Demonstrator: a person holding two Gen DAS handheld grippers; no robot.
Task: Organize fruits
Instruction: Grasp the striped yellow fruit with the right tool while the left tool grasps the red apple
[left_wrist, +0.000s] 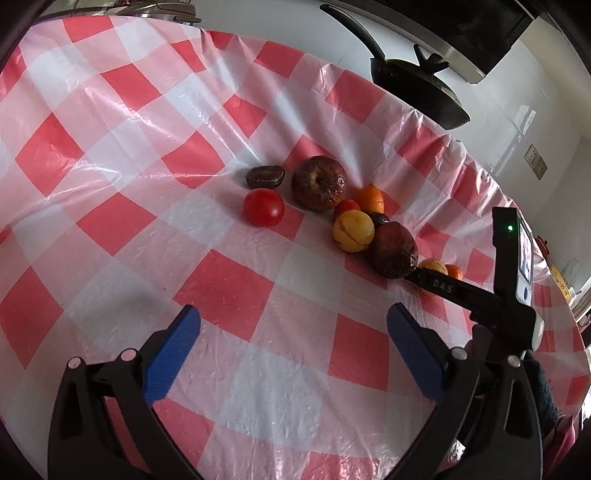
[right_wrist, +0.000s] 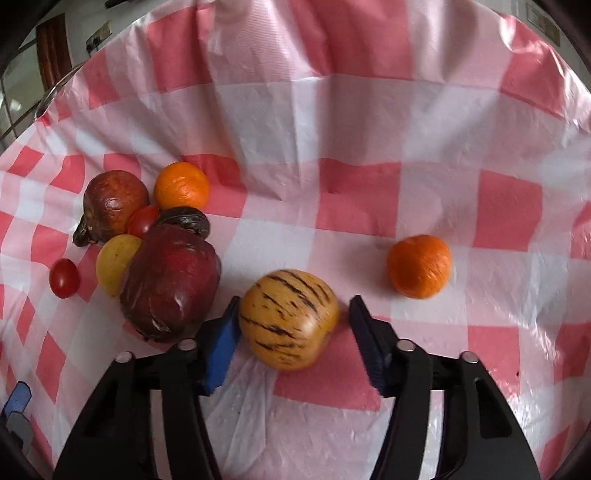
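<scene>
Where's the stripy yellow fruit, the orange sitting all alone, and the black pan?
Stripy yellow fruit (right_wrist: 288, 317): right wrist view, striped top.
Lone orange (right_wrist: 419, 266): right wrist view, middle of peel.
Black pan (left_wrist: 417, 90): left wrist view, dark bowl.

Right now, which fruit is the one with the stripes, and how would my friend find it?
Look at the red-and-white checked tablecloth and find the pile of fruit on its left. Just right of the pile's big dark red fruit, between the blue pads of the right hand-held gripper, sits the striped fruit. It alone is yellow-tan with thin dark streaks; the lone orange further right is plain.
</scene>
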